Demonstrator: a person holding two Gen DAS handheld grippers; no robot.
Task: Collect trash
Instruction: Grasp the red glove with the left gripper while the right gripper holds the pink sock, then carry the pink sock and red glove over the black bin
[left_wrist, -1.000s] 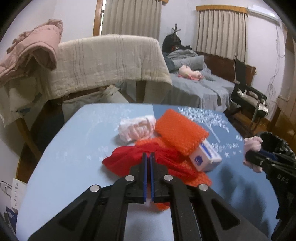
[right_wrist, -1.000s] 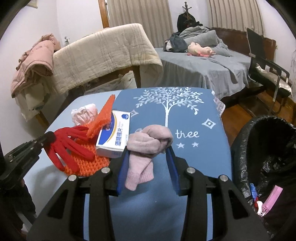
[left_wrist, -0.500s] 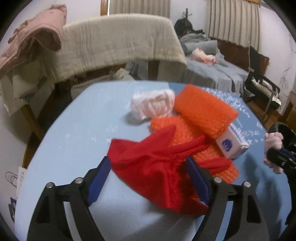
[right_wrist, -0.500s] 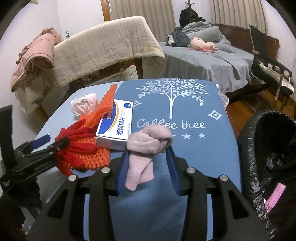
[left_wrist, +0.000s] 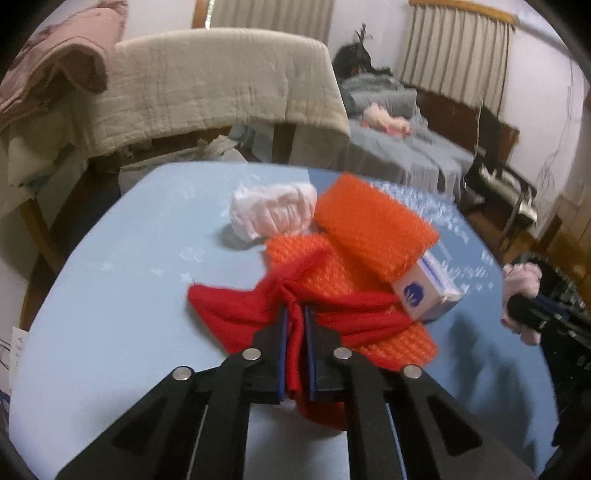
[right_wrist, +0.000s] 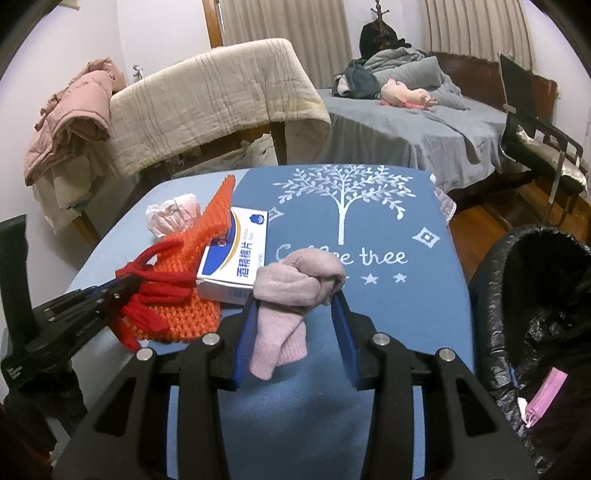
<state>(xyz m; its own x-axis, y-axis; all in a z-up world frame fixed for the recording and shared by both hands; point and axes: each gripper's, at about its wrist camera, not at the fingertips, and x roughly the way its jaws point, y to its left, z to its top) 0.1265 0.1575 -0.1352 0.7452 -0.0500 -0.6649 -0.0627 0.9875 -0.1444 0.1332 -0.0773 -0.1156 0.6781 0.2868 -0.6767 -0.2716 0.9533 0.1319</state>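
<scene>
The left gripper (left_wrist: 294, 325) has its jaws nearly together, pinching a fold of the red glove (left_wrist: 236, 317) near the table's (left_wrist: 110, 295) left edge. The right gripper (right_wrist: 295, 314) clamps the pink sock (right_wrist: 295, 284), whose loose end hangs between the jaws. Beyond the glove lie the orange knit cloth (left_wrist: 369, 229), draped over a white box (right_wrist: 236, 254), then a pale pink bundle (left_wrist: 273, 216). A black-lined bin (right_wrist: 535, 295) stands off the right edge.

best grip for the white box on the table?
Take the white box across its thin height at the exposed near end, coming in low from the front right. It lies flat, and the orange knit piece drapes over its far-left edge, so that side is blocked.
</scene>
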